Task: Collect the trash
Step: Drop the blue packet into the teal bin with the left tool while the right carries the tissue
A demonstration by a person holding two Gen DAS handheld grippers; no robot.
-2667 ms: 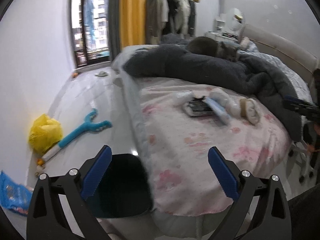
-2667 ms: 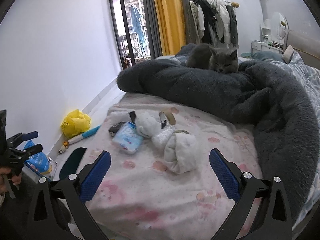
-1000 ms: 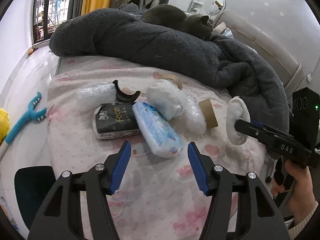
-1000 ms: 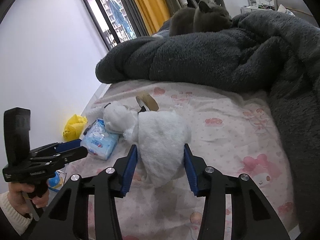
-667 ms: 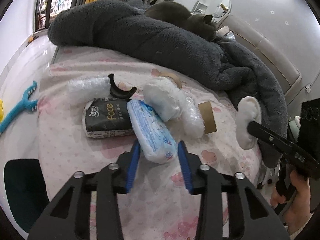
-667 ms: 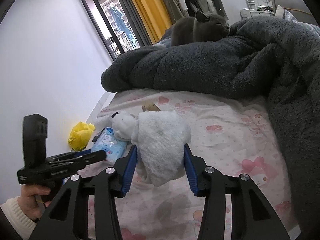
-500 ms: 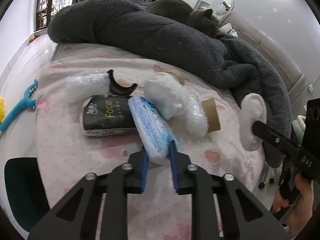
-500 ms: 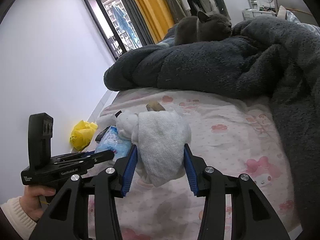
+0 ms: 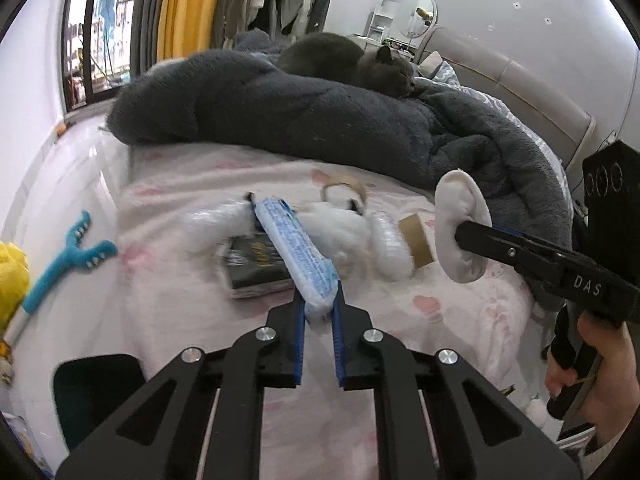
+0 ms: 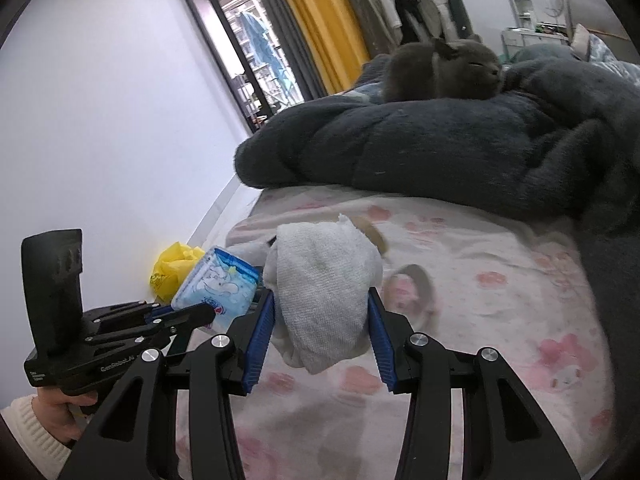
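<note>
We are gripping one piece of trash in each tool: the left gripper [image 9: 318,312] is clamped with its jaws tight on the near end of a blue-and-white tissue pack [image 9: 296,252], which is sticking forward at the centre of the left wrist view, and the right gripper [image 10: 322,340] is squeezing a white cloth wad [image 10: 324,292] between its blue pads at the centre of the right wrist view. Both items are appearing raised off the sheet, so we are judging the pickup step as done and the carry as next: we are needing to swing both loads toward the dark bin [image 9: 98,392] at the lower left of the left view, then part the jaws over it. More trash is lying on the pink patterned bedsheet [image 9: 192,184] in the middle of that frame: a black tissue pack [image 9: 256,264], bubble wrap [image 9: 390,246] and a tape roll [image 9: 346,192]. A grey blanket [image 9: 300,116] is spreading across the upper middle, with a grey cat [image 9: 352,62] resting on it. A yellow bag [image 10: 174,270] is sitting on the floor at left.
</note>
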